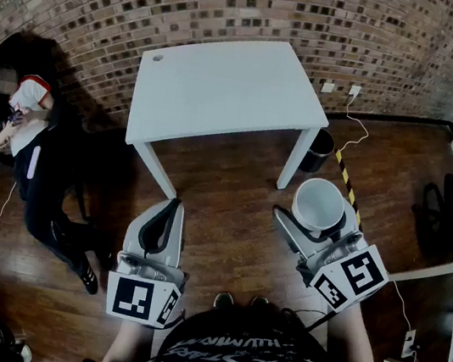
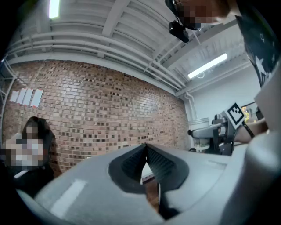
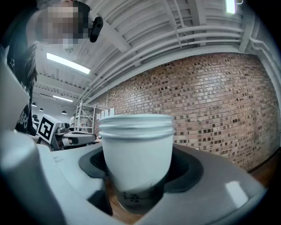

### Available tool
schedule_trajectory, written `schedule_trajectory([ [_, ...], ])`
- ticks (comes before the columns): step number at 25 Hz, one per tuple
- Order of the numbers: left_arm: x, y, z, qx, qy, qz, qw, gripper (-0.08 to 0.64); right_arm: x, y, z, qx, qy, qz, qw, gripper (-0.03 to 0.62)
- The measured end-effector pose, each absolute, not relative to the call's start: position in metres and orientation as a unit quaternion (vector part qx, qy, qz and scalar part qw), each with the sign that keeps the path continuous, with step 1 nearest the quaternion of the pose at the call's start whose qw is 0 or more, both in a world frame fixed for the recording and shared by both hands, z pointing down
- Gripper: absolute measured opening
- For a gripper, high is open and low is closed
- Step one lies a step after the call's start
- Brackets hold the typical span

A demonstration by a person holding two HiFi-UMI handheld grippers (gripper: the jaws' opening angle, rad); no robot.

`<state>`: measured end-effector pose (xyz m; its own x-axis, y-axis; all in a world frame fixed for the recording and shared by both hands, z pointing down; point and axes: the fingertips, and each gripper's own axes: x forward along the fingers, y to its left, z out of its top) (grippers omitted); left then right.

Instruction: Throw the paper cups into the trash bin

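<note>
I am holding the paper cup (image 3: 137, 149) upright in the right gripper (image 1: 315, 225). Its jaws are standing wide and pressing on the cup's lower wall from both sides, and the cup is riding in the air above the wooden floor (image 1: 229, 219), to the right of the scene and nearer than the counter (image 1: 224, 90). The rim is showing doubled bands, so this may be two cups nested together, though I cannot be sure.

The left gripper (image 1: 167, 217) is hanging level at the near left, its jaws clenched tip to tip with nothing between them.

I am judging the cup to be very light, thin-walled and easy to crush, with a smooth skin that could slide in the pads. The rolled rim is probably its stiffest part, so a hold just under it, or a gentle squeeze on the wall as now, is suiting it best. A harder squeeze would likely buckle it.

The small dark trash bin (image 1: 318, 151) is standing on the floor by the counter's far right leg, beyond the cup.
</note>
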<state>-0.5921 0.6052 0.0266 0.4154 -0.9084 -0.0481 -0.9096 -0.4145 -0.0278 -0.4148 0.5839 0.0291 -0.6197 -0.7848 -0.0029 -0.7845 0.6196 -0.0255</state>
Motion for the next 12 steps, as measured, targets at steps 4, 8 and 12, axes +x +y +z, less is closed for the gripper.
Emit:
schedule_trajectory([
  [4,-0.599,0.593,0.028,-0.847,0.531,0.015,0.029,0.005,-0.422,0.578,0.031,-0.449,0.894,-0.005,0.008,0.337],
  [8,-0.602,0.583,0.03,-0.847,0.531,0.018,0.026,0.005,-0.419,0.579,0.034,-0.459,0.888,-0.005,-0.003,0.337],
  [12,-0.594,0.572,0.035,-0.848,0.529,0.018,0.023,0.005,-0.4,0.571,0.035,-0.477,0.879,-0.009,0.003,0.337],
])
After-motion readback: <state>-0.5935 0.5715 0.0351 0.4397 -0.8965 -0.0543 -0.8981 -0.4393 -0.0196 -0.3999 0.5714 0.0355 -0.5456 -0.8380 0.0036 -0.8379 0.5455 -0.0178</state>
